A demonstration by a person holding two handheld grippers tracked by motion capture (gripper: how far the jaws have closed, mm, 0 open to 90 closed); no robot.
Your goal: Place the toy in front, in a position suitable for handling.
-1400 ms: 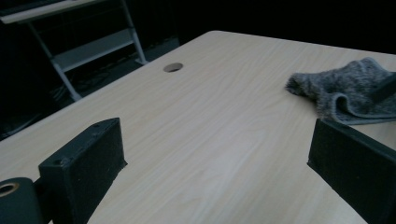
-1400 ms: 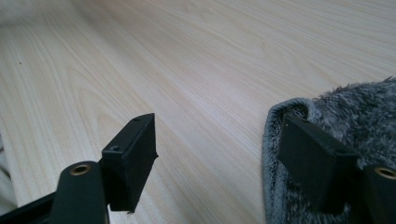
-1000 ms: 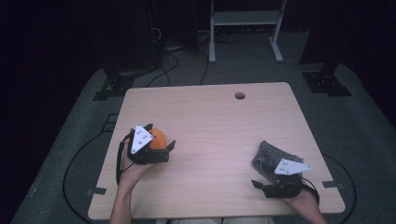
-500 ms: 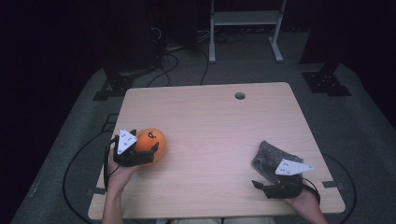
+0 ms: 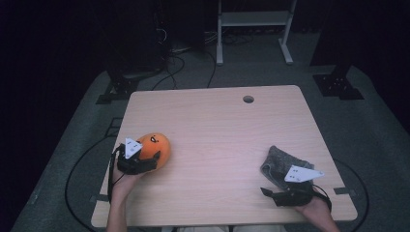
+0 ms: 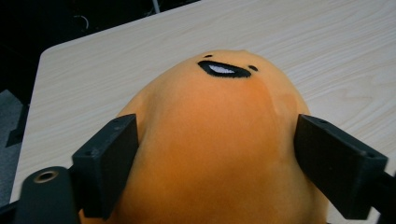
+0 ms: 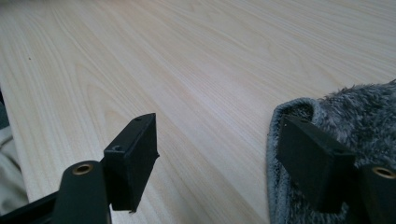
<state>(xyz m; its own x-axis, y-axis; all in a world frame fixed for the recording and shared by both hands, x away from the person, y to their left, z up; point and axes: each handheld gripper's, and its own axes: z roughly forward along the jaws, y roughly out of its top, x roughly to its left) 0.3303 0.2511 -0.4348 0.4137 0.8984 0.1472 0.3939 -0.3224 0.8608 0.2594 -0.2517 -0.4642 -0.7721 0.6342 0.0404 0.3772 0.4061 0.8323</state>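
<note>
The toy's (image 6: 219, 149) underside is cut off by the lower edge in the left gripper view. The cloth (image 7: 345, 140) is cropped at the right edge in the right gripper view.

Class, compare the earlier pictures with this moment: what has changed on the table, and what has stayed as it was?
The left gripper has come down around the orange plush toy, and its jaws have just been closing, the toy between them, pads at its sides. The right gripper stayed open by the grey fuzzy cloth.

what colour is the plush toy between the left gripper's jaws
Orange, with a small black stitched smiling mouth and dot eyes. The plush toy shows best in the left gripper view.
</note>
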